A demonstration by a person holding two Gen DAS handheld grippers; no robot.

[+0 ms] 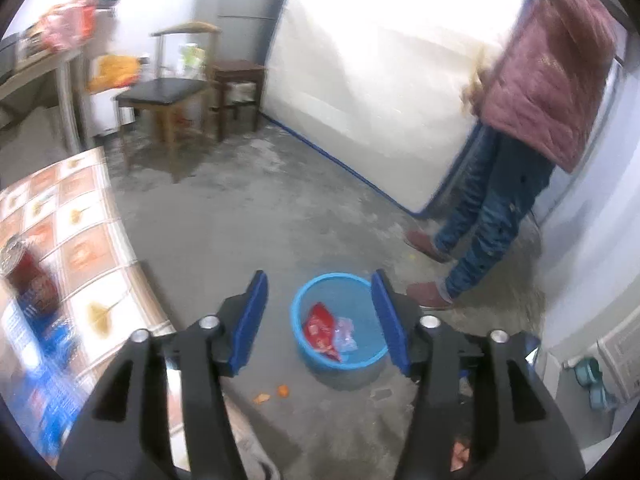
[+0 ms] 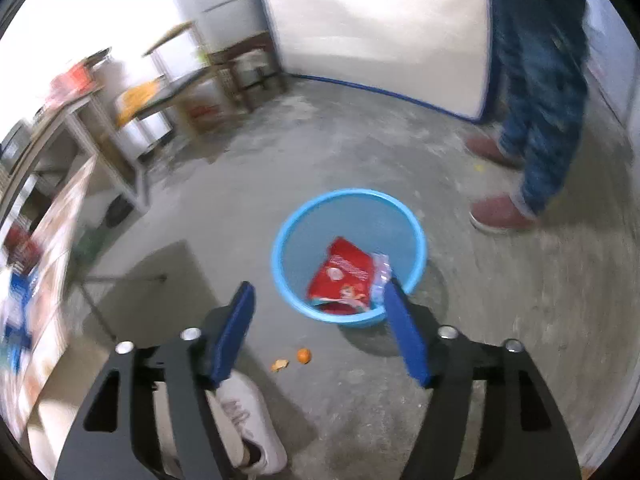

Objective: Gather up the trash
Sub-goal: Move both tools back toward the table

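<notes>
Both grippers' jaws apart, empty, above basin (image 2: 416,240).

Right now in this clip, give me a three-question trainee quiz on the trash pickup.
1. True or false: the blue basin is empty.
2. Which lies on the floor outside the basin? A) orange peel scraps B) a red wrapper C) a clear plastic wrapper
3. Do the left gripper or right gripper hold anything?

Key: 1 false, it holds the red wrapper and the clear plastic wrapper. 2 A. 3 No, both are open and empty.
</notes>
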